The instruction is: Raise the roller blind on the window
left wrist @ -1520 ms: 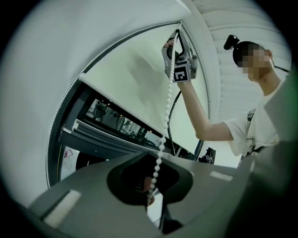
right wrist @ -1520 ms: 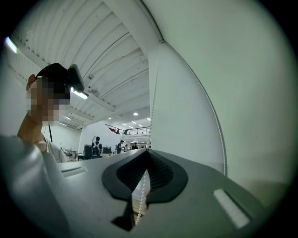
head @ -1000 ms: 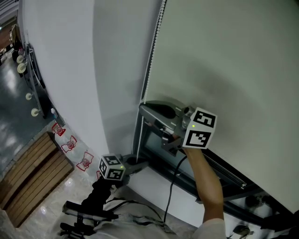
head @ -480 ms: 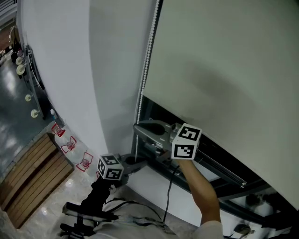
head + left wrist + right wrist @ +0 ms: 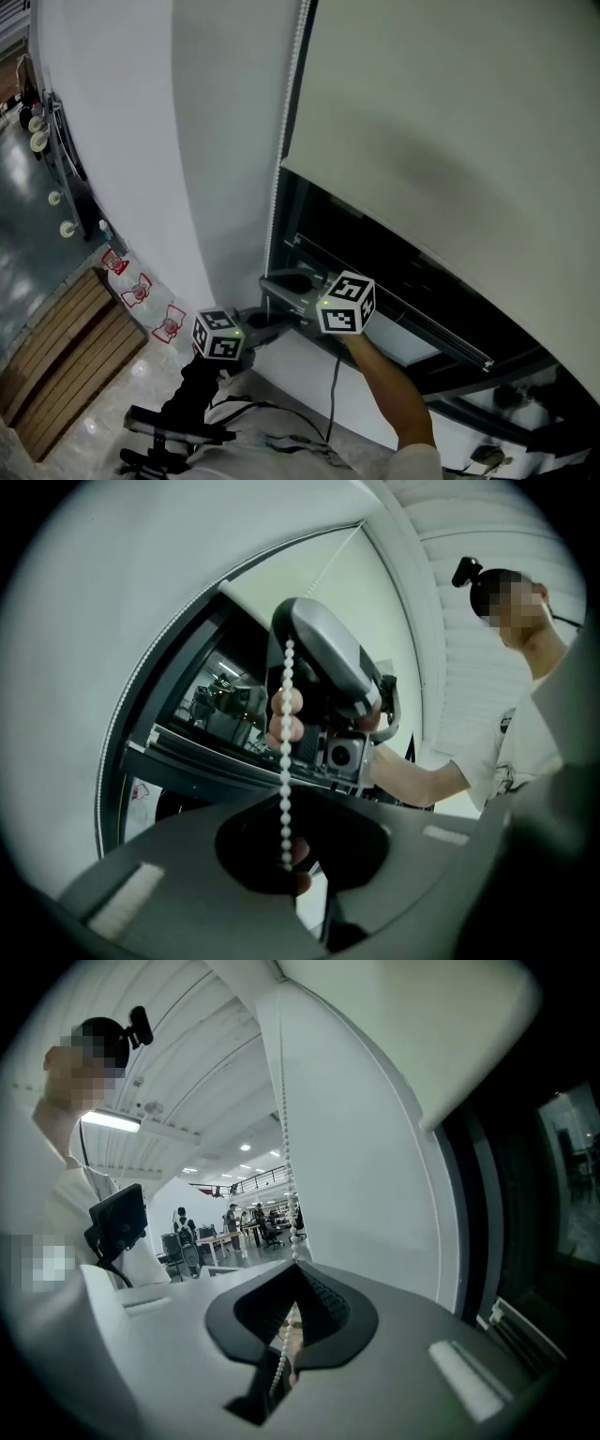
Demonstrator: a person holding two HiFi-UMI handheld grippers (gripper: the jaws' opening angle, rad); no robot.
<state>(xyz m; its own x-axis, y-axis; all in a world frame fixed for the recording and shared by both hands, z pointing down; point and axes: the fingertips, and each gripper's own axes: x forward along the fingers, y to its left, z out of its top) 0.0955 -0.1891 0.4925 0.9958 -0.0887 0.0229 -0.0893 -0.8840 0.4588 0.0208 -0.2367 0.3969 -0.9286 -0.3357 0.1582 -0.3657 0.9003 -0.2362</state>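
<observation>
The pale roller blind (image 5: 450, 141) hangs over a dark window (image 5: 375, 253), its bottom edge well above the sill. Its white bead chain (image 5: 286, 112) runs down the window's left side. My right gripper (image 5: 274, 284) is low on that chain and shut on the beads, which pass between its jaws in the right gripper view (image 5: 292, 1269). Just below it my left gripper (image 5: 270, 325) points level and is shut on the chain (image 5: 287, 761) too, the beads ending in its jaws (image 5: 291, 866). The right gripper (image 5: 328, 667) shows straight above it there.
A white wall (image 5: 187, 141) stands left of the chain. The white sill (image 5: 309, 375) lies under the grippers, and a black cable (image 5: 335, 394) hangs from the right one. Wooden flooring (image 5: 66, 347) is at lower left. Desks and people (image 5: 230, 1222) are far behind.
My right gripper has come down the chain from the blind's bottom edge to just above the left gripper. More dark window shows under the blind. The left gripper has stayed put.
</observation>
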